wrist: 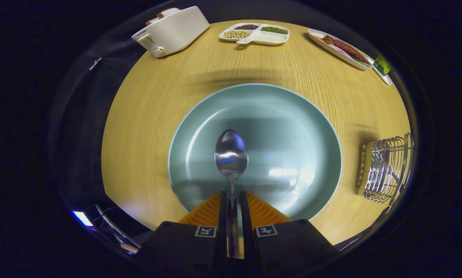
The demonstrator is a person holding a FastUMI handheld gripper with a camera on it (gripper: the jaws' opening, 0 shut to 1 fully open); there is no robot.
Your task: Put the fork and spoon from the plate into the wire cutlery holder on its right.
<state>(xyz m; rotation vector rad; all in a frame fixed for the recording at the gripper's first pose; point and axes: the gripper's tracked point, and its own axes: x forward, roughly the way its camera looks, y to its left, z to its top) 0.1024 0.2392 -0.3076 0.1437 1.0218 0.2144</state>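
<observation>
Gripper view, fingers (232, 200) clamping spoon (231, 154) handle, over plate (292, 116)

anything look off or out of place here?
Nothing stands out. The gripper is shut on the spoon handle over the plate; the wire cutlery holder stands upright beside it.

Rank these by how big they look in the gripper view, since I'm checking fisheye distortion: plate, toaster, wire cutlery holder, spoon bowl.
1. Plate, by far the largest.
2. Toaster.
3. Wire cutlery holder, close to the toaster; it sits where the fisheye squeezes things, so that order is unsure.
4. Spoon bowl, smallest, its handle clamped in the gripper.
</observation>
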